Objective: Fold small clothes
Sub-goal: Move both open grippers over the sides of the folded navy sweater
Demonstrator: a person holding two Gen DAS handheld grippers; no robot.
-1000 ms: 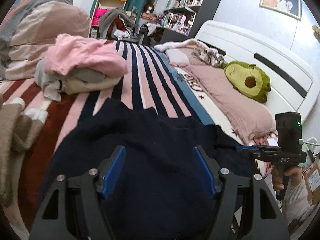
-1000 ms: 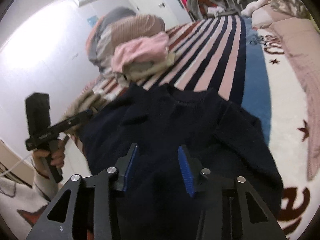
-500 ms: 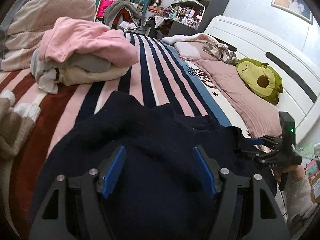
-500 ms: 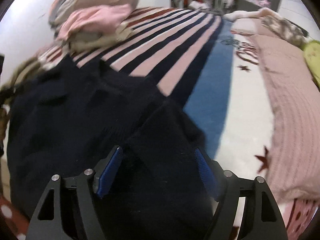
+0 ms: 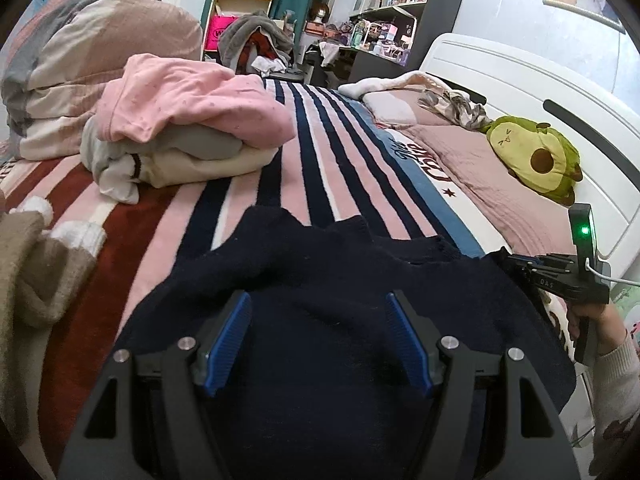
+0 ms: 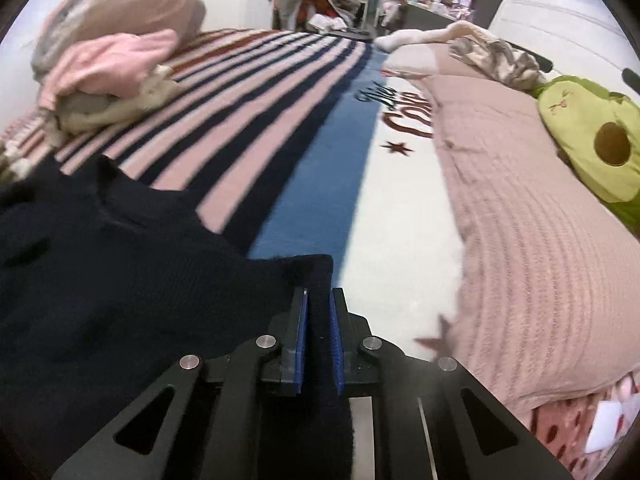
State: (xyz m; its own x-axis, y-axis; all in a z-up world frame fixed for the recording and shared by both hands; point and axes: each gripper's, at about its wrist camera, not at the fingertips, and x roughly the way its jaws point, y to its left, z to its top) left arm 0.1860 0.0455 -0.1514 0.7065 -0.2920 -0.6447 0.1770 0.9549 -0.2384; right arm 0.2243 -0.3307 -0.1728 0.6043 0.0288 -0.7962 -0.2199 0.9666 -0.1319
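A dark navy sweater (image 5: 320,272) lies spread on the striped blanket (image 5: 304,152) near the bed's front edge. My left gripper (image 5: 318,340) hovers open over the sweater's middle, its blue pads apart with nothing between them. My right gripper (image 6: 319,336) is shut on the sweater's right sleeve (image 6: 308,272), with dark fabric pinched between its blue pads. The right gripper also shows in the left wrist view (image 5: 560,276), at the sweater's right edge. The rest of the sweater (image 6: 100,264) lies to the left in the right wrist view.
A pile of folded clothes topped by a pink garment (image 5: 188,108) sits at the far left. A beige garment (image 5: 28,264) lies at the left. A pink quilt (image 6: 532,216) and an avocado plush (image 5: 536,156) lie at the right. Shelves stand behind.
My right gripper went from open over the sweater's right side to shut on the sleeve. My left gripper stayed open and moved lower and a little forward over the sweater.
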